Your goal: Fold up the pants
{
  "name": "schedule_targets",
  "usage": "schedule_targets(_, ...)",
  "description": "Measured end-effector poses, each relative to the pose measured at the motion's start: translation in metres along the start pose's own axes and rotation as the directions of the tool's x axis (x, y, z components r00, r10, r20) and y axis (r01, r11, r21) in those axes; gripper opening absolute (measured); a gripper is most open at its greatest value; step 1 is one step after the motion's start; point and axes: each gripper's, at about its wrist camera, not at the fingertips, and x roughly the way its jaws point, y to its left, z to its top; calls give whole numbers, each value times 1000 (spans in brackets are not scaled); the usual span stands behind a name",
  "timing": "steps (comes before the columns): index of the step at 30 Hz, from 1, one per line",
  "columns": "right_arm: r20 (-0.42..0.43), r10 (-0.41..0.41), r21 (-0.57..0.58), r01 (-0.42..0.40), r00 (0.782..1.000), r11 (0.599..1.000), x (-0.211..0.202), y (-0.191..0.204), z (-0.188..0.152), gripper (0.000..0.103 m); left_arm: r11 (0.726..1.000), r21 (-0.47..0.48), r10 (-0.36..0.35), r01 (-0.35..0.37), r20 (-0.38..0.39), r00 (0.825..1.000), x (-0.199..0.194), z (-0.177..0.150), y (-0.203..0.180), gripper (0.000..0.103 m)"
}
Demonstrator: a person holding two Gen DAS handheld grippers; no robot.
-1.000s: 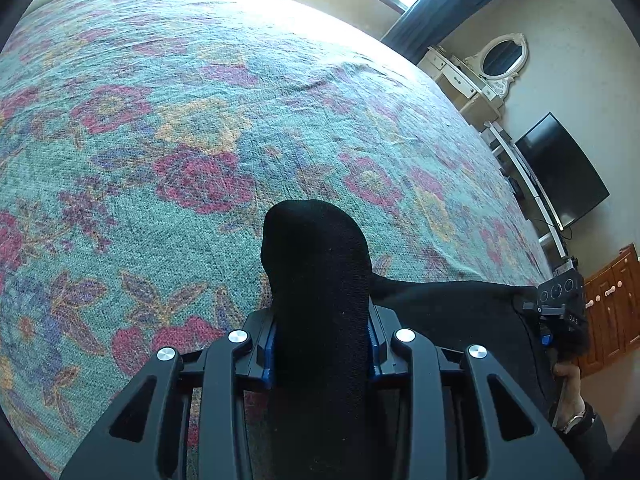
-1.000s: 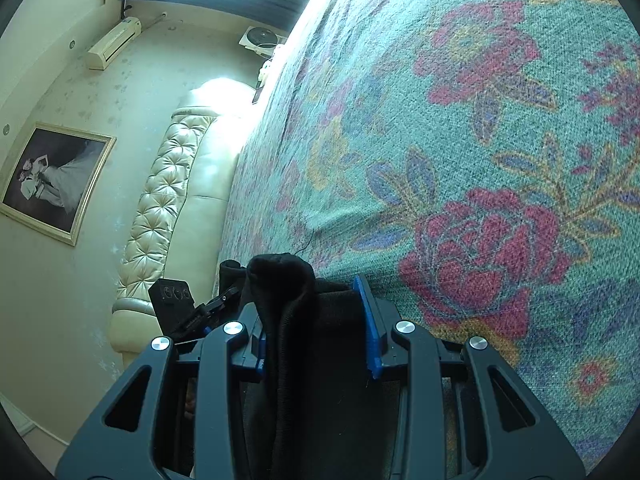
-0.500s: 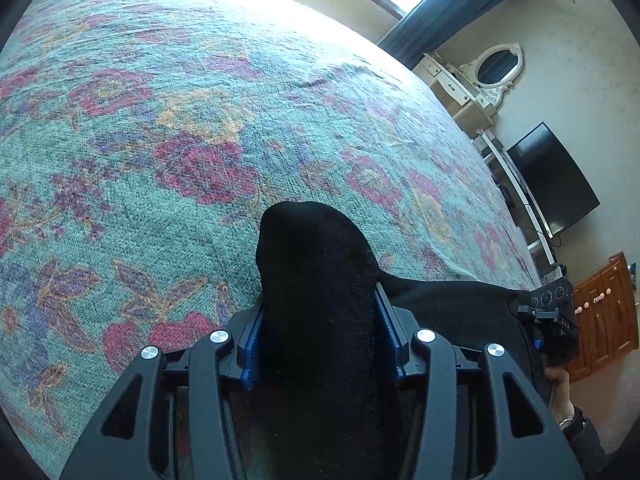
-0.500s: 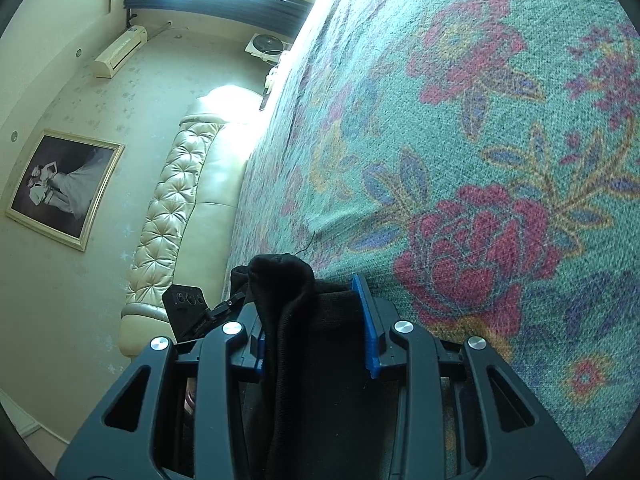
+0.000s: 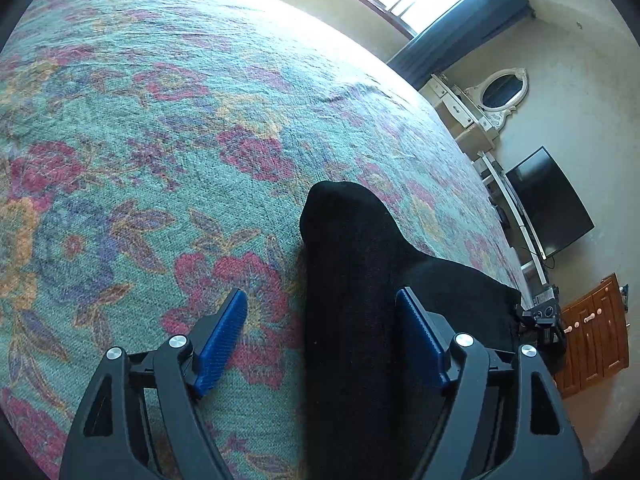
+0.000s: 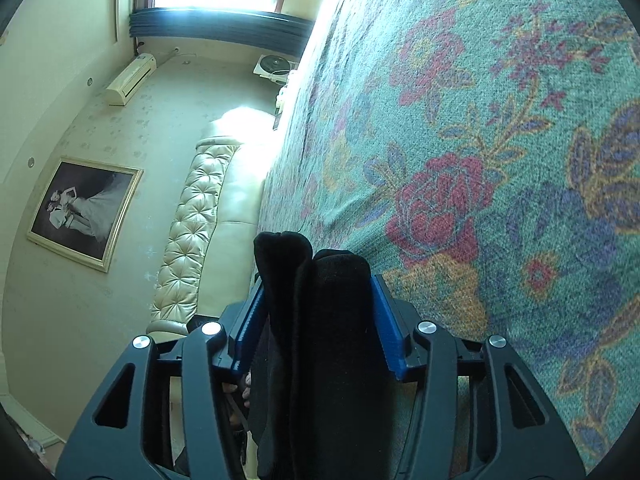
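The black pants (image 5: 352, 280) lie as a bunched fold on the floral bedspread (image 5: 160, 120). My left gripper (image 5: 320, 340) is open, its blue pads wide apart; the fold rests against the right pad (image 5: 420, 336), and the left pad (image 5: 222, 336) stands clear of it. In the right wrist view, my right gripper (image 6: 316, 316) has its blue pads close on both sides of a bunch of black pants (image 6: 320, 320), low over the bedspread (image 6: 500, 160). The rest of the pants is hidden under the grippers.
A tufted cream headboard (image 6: 192, 224), a framed photo (image 6: 84, 212) and an air conditioner (image 6: 128, 80) are on the wall. A vanity with an oval mirror (image 5: 500, 92), a TV (image 5: 548, 204) and a wooden cabinet (image 5: 592, 344) stand past the bed's far edge.
My left gripper has opened and let go of the pants fold, which now rests on the bed. My right gripper has widened slightly and moved forward over the bedspread.
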Motion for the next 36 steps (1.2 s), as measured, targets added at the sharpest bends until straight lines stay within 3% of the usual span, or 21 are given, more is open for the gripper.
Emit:
schedule_targets(4,4,-39,-50,40,999,998,-14,14,-23,74,999,-25,-32,32,1,999,-16,-17,7,77)
schedule_targets(10,-19,-124,-111,121,992,986,-31,31,-67,86,996,-39,-84,83,-12,996,-37,-55,6,81)
schedule_targets(18,-46,-182,-131,175,982,976,-31,44,-107,90,993,-27,-113,112,-15,994,-41,-94,-15,83)
schedule_targets(20,-45,-226,-121,219,973,968,-30,42,-110,71,991,-55,-125,124,-10,992,-39,-96,-16,83)
schedule_targets(21,-49,-234,-102,229,971,968,-30,37,-111,48,990,-61,-127,126,-9,992,-39,-96,-18,83)
schedule_targets(23,-52,-197,-70,193,979,979,-34,26,-111,39,991,-52,-125,124,-20,992,-35,-96,-23,83)
schedule_targets(27,-57,-157,-47,155,986,987,-38,20,-110,34,998,9,-63,63,-17,998,-31,-96,-36,78)
schedule_targets(36,-71,-96,-37,93,993,995,-47,3,-103,31,996,80,-38,37,13,999,-34,-105,-34,67)
